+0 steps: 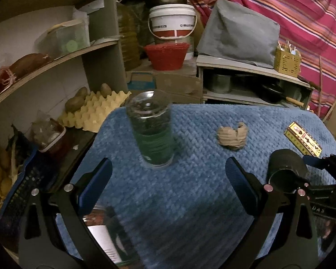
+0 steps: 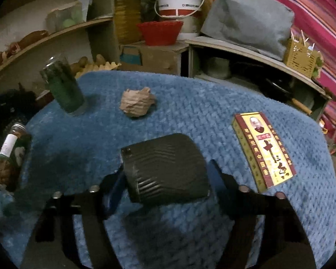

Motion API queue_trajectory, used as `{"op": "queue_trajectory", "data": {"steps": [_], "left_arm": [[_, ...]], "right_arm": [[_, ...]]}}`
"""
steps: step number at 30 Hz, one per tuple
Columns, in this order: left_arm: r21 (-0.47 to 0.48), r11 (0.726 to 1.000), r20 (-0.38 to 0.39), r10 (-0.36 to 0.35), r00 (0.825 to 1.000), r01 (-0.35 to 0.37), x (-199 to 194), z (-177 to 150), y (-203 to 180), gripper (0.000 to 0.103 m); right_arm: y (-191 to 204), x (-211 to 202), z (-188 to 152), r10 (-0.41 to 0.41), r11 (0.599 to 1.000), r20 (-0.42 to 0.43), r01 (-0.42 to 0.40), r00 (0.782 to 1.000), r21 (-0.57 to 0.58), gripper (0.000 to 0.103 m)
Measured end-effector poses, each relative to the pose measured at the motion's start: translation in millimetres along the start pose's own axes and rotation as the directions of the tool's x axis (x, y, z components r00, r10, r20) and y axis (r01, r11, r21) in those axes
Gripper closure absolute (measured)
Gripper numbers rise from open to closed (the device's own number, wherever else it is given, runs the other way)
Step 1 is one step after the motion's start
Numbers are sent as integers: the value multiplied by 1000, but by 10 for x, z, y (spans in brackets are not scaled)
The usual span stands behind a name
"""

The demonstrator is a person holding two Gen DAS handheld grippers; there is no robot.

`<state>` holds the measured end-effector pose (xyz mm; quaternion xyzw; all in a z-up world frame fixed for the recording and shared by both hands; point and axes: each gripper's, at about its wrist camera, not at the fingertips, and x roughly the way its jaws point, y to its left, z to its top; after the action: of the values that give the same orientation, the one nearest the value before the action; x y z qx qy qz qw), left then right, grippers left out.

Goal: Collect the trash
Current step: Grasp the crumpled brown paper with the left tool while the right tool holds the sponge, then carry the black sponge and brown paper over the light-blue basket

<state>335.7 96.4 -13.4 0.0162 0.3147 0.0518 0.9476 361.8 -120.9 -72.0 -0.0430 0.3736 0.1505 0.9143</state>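
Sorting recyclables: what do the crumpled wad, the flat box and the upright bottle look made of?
Crumpled wad: brown paper, matte, creased folds. Flat box: printed cardboard, slightly glossy, sharp edges. Upright bottle: clear glass or plastic, shiny highlights, see-through; which one is unclear.

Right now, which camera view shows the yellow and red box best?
The right wrist view: the box lies whole and near on the blue cloth, its print visible. The left wrist view shows it small at the edge, partly hidden.

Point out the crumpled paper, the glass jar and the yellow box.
crumpled paper (image 2: 137, 104): right wrist view, middle of the wad.
glass jar (image 1: 153, 132): left wrist view, its green-tinted side.
yellow box (image 2: 265, 151): right wrist view, its printed top face.
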Motion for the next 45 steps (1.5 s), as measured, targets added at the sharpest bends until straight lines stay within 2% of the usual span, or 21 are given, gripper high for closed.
{"op": "queue_trajectory", "data": {"steps": [6, 11, 14, 16, 20, 23, 27, 28, 31, 33, 36, 40, 45], "left_arm": [[1, 1000, -23, -28, 999, 28, 99, 59, -176, 6], [7, 994, -96, -104, 990, 105, 416, 110, -494, 6], [7, 992, -89, -124, 988, 125, 579, 154, -682, 6], [18, 993, -92, -112, 989, 115, 735, 193, -818, 6], [2, 990, -119, -140, 983, 142, 1000, 261, -951, 16], [-15, 991, -134, -134, 982, 133, 1187, 291, -1004, 24], [-11, 989, -188, -147, 971, 148, 1406, 274, -1094, 51], [-8, 990, -195, -138, 971, 139, 1439, 260, -1104, 52], [-27, 989, -188, -146, 971, 144, 1385, 253, -1079, 59], [-43, 988, -191, -156, 969, 151, 1299, 247, -1054, 61], [-53, 988, -164, -151, 975, 144, 990, 206, -1020, 61], [-12, 992, -117, -124, 985, 124, 447, 96, -1017, 61], [-4, 994, -80, -112, 990, 113, -86, -17, -956, 61]], "right_arm": [[-71, -203, -18, -21, 1000, 52, 22, 998, -18, 35], [-329, -531, -22, -71, 997, 110, 71, 991, 7, 34], [-500, -653, -45, -96, 995, 119, 93, 988, 26, 34], [-610, -714, -68, -111, 993, 125, 106, 986, 44, 34], [-786, -755, -114, -127, 990, 127, 119, 984, 72, 34], [-890, -720, -150, -136, 988, 117, 125, 984, 89, 34], [-992, -728, -186, -146, 986, 112, 135, 983, 101, 34], [-1018, -740, -196, -147, 985, 112, 135, 983, 106, 34], [-1078, -798, -211, -150, 983, 120, 135, 981, 124, 34], [-1108, -847, -242, -154, 981, 126, 136, 980, 135, 34], [-1131, -919, -293, -157, 978, 135, 136, 978, 156, 34], [-1098, -1023, -385, -172, 977, 134, 152, 976, 147, 34], [-1038, -1220, -464, -166, 978, 139, 146, 976, 149, 34]]}}
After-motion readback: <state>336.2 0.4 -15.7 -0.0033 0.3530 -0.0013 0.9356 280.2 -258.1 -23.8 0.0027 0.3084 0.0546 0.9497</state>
